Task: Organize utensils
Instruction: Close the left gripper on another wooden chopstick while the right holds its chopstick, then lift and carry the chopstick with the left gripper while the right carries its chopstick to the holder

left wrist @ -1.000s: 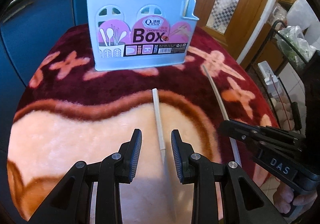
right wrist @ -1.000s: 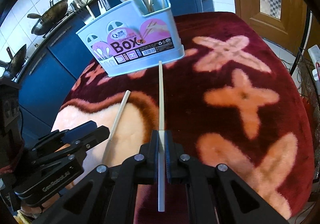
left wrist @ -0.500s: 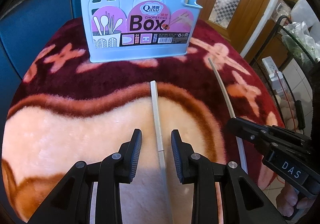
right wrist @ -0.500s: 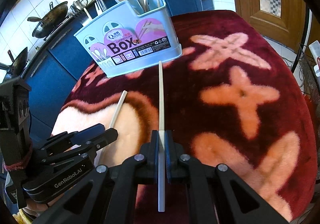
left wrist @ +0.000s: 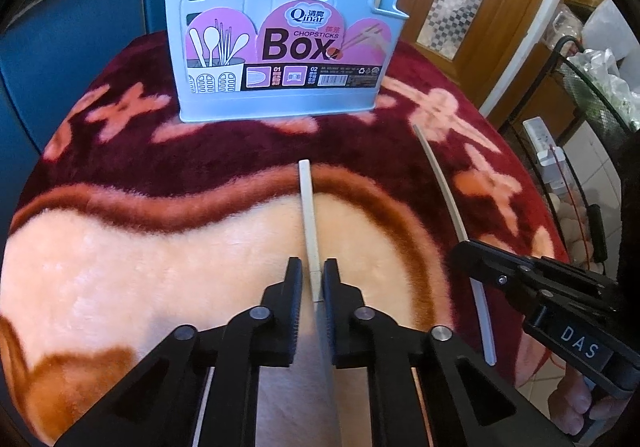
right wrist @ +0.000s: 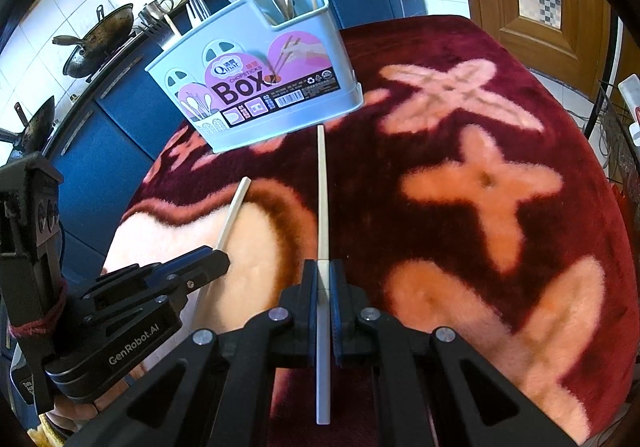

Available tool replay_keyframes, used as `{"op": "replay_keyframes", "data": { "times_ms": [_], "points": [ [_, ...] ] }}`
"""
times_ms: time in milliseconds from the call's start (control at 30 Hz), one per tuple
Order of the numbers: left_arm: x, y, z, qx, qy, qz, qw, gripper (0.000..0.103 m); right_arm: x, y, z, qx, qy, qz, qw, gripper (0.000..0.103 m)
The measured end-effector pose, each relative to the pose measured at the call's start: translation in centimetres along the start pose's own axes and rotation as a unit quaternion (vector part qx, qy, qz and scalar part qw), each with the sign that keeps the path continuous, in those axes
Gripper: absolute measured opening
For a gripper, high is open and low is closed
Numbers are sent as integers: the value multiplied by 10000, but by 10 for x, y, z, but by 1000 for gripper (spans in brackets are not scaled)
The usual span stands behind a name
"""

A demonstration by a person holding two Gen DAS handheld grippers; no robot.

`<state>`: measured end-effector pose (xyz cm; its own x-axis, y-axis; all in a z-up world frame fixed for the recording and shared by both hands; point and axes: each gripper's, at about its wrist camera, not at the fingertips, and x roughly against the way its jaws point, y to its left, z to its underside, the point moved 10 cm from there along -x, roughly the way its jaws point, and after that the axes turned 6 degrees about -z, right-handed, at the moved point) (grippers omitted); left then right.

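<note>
In front of the utensil box [left wrist: 280, 43], left claw [left wrist: 312, 283] is closing around 1 chopstick [left wrist: 310, 223]; right claw [right wrist: 323, 283] grips another chopstick [right wrist: 322, 183]

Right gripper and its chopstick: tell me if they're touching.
Touching. The right wrist view shows the right gripper with both jaws closed flat against the chopstick, no gap on either side.

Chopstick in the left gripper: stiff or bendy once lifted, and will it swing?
Likely stiff: the chopstick lies straight. Probably light, being thin. It may pivot, since the closing left gripper takes it away from its midpoint, pads about touching.
</note>
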<state>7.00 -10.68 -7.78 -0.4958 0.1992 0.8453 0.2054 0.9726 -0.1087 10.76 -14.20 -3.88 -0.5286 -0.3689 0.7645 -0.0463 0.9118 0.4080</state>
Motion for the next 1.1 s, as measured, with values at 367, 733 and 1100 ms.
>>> {"op": "replay_keyframes", "data": {
  "times_ms": [367,733,1100],
  "points": [
    [14,5,-4,166,-218,102,9996,6,5,4,-2,4,-96,-34,9999,8],
    [42,15,-16,278,-684,184,9971,6,19,25,-14,160,-463,-252,9985,8],
    [84,31,-53,424,-1571,273,9863,6,42,49,-47,408,-1142,-540,9911,8]
  ]
}}
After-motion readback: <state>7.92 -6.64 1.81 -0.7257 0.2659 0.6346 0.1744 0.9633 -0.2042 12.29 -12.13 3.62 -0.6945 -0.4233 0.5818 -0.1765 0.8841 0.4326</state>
